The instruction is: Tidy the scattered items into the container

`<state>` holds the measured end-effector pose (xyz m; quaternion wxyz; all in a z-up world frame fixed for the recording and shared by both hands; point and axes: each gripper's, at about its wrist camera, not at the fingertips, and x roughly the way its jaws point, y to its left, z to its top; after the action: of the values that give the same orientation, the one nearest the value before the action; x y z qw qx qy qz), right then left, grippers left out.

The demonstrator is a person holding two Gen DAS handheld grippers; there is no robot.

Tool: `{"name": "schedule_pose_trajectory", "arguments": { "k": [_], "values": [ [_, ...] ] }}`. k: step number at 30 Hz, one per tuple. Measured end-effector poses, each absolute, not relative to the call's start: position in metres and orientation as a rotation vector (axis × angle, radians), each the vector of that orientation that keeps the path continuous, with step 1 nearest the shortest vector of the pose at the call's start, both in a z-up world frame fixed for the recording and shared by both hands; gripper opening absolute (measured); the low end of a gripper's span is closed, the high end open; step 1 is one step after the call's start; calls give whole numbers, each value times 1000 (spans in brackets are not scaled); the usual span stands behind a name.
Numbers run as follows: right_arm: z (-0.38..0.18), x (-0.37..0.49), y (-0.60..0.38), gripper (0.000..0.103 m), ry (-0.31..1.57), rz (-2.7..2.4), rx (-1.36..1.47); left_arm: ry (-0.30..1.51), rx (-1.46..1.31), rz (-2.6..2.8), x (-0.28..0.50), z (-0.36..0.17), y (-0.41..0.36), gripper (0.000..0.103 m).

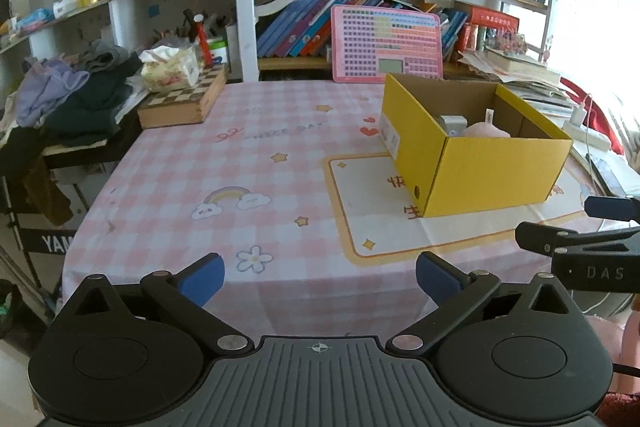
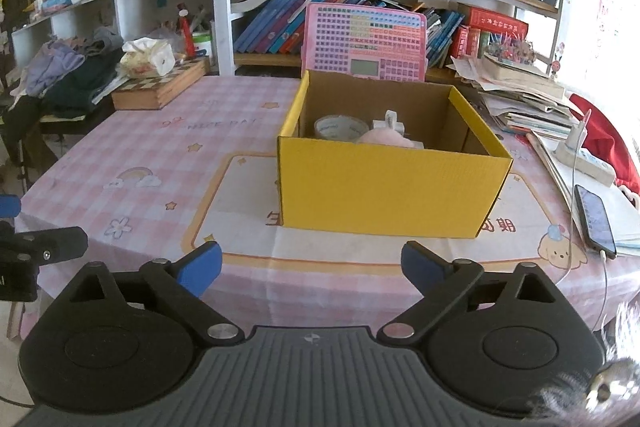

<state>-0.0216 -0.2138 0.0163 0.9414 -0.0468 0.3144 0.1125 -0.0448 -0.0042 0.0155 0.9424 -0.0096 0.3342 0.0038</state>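
A yellow cardboard box [image 2: 392, 187] stands open on the pink checked tablecloth [image 2: 152, 155]. Inside it lie a roll of tape [image 2: 340, 127], a pink plush item [image 2: 384, 138] and a small white object with a tag [image 2: 390, 121]. My right gripper [image 2: 312, 269] hangs open and empty over the cloth, just in front of the box. In the left wrist view the box [image 1: 492, 171] sits to the right, and my left gripper [image 1: 320, 277] stands open and empty over bare cloth. The right gripper's fingers [image 1: 560, 243] show at that view's right edge.
A wooden chessboard box [image 1: 182, 101] with a tissue pack [image 1: 170, 67] sits at the table's back left beside a heap of clothes [image 1: 76, 99]. A pink keyboard toy [image 2: 364, 43] leans behind the yellow box. A phone [image 2: 596, 219], power strip [image 2: 588, 163] and papers lie right.
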Motion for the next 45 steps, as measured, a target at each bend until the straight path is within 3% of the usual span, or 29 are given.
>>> {"name": "schedule_pose_trajectory", "arguments": {
  "k": [45],
  "values": [
    [11,-14,-216,101,707,221,-57,758,-10,-33,-35,10,-7,103]
  ]
}}
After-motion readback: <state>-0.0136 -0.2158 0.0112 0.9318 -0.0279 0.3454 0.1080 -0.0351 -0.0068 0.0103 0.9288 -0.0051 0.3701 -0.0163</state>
